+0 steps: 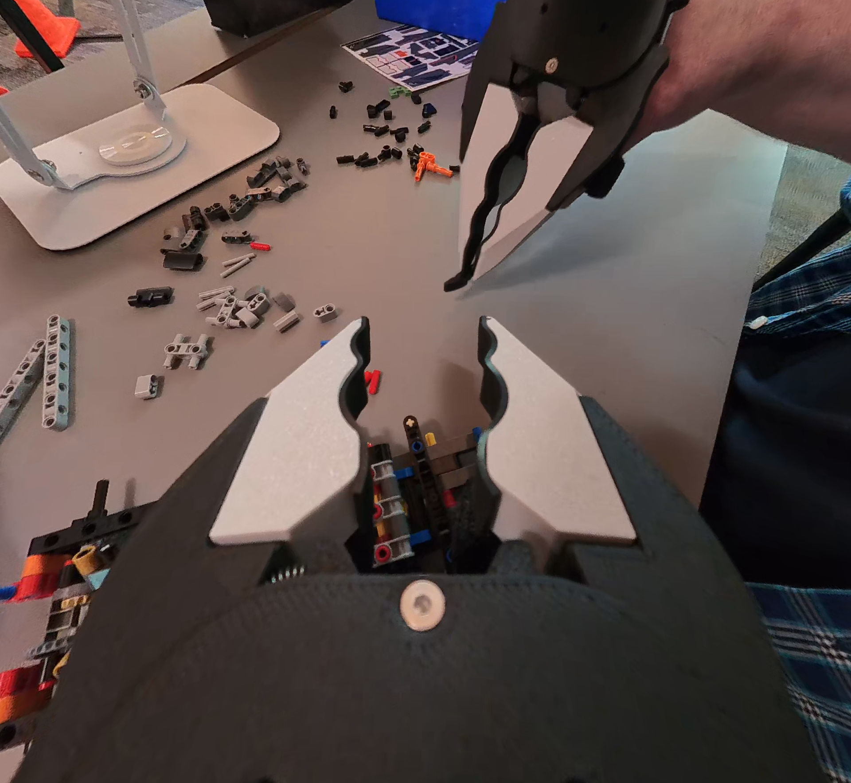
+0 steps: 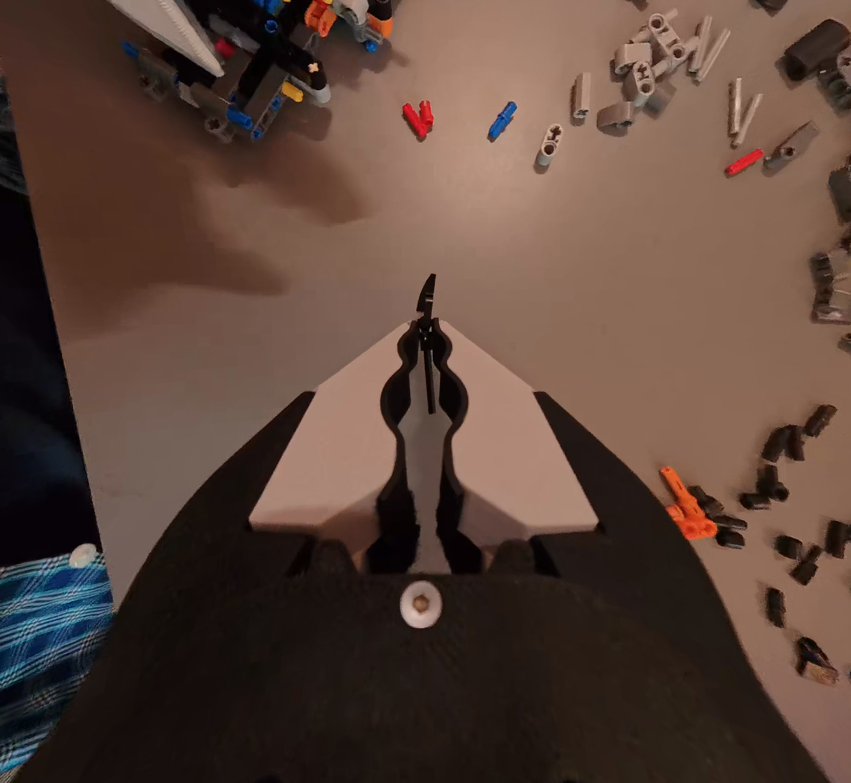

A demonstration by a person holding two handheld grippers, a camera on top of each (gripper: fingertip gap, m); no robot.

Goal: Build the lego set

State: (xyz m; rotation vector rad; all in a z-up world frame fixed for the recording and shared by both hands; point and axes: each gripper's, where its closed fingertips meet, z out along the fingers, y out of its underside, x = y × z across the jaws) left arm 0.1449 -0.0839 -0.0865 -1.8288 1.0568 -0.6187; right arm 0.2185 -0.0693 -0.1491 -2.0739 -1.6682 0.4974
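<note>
The right gripper [image 2: 424,323] had its fingers closed on a thin black plastic lego piece [image 2: 428,346], a slim rod with a small curved tip poking out past the fingertips, held above bare grey table [image 2: 460,217]. The left gripper [image 1: 423,337] sat with fingers parted wide, straddling the multicoloured, partly built lego assembly [image 1: 405,484]; whether the pads actually touched it could not be told. The same assembly showed at the upper left of the right wrist view [image 2: 276,24], well apart from the held piece. Loose parts lay scattered: two red pins [image 2: 418,118], a blue pin [image 2: 502,120], light grey connectors [image 2: 644,60], black pins [image 1: 382,134], an orange connector [image 1: 428,164]. Likely step: carry the black piece to the assembly and insert it. To do it well, the left should probably clamp the assembly firmly first, then the right should line the piece's axis with the target hole and push straight, since the grip on so thin a part looked prone to twisting.
</note>
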